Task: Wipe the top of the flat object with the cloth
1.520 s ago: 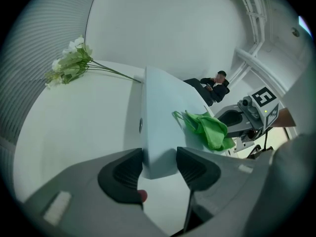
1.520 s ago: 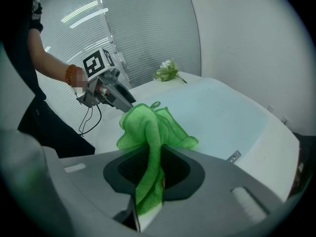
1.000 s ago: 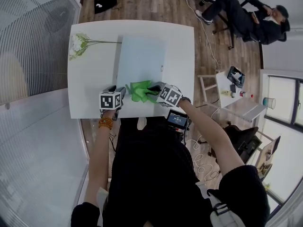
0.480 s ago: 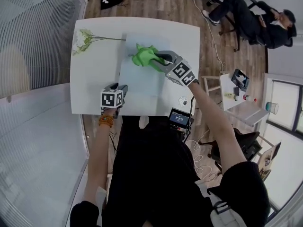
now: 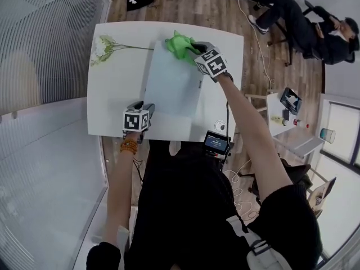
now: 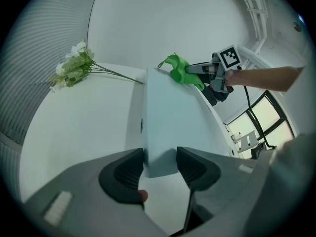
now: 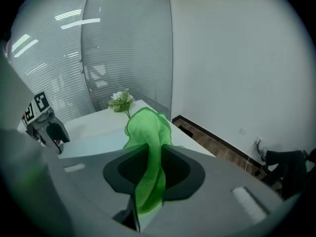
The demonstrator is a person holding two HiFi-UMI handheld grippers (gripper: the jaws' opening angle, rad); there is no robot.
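Observation:
A flat pale blue-grey slab (image 5: 171,83) lies in the middle of the white table (image 5: 115,94). My right gripper (image 5: 192,48) is shut on a green cloth (image 5: 179,44), which sits at the slab's far edge. In the right gripper view the cloth (image 7: 148,147) hangs pinched between the jaws. My left gripper (image 5: 147,109) is at the slab's near left corner. In the left gripper view its jaws clamp the near corner of the slab (image 6: 168,127), one on each side, and the right gripper (image 6: 190,69) with the cloth (image 6: 180,70) shows at the far end.
A white flower sprig (image 5: 104,46) lies at the table's far left, left of the slab. A small round object (image 5: 218,126) sits near the table's front right corner. A person (image 5: 315,24) sits on a chair beyond the table. A black item (image 5: 139,0) lies on the wooden floor.
My right gripper has swept the green cloth from the slab's near edge across its top to the far edge. The left gripper has stayed at the near left corner.

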